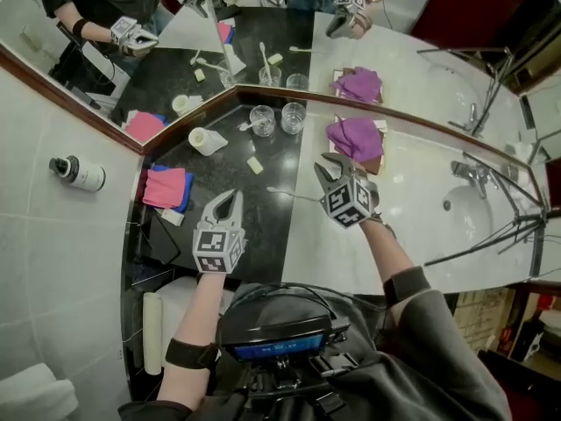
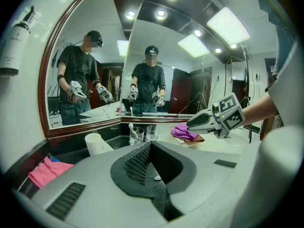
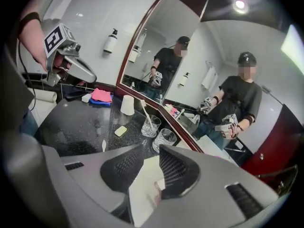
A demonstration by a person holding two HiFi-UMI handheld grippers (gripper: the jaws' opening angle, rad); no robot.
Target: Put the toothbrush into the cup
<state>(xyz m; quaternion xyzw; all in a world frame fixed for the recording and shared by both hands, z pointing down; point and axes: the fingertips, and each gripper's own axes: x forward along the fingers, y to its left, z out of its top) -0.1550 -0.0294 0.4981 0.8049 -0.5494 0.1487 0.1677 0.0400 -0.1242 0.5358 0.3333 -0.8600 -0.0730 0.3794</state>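
Nearest, my left gripper (image 1: 230, 198): jaws shut, nothing between, over dark counter (image 1: 267, 235). My right gripper (image 1: 329, 169): jaws apart, empty. One toothbrush (image 3: 144, 109) stands in glass cup (image 3: 150, 127). Thin white stick (image 1: 294, 193) lies beside right gripper, too faint to tell whether second toothbrush.

No text can be read; the wall bottle (image 1: 79, 174) label and chest screen (image 1: 279, 350) are illegible.
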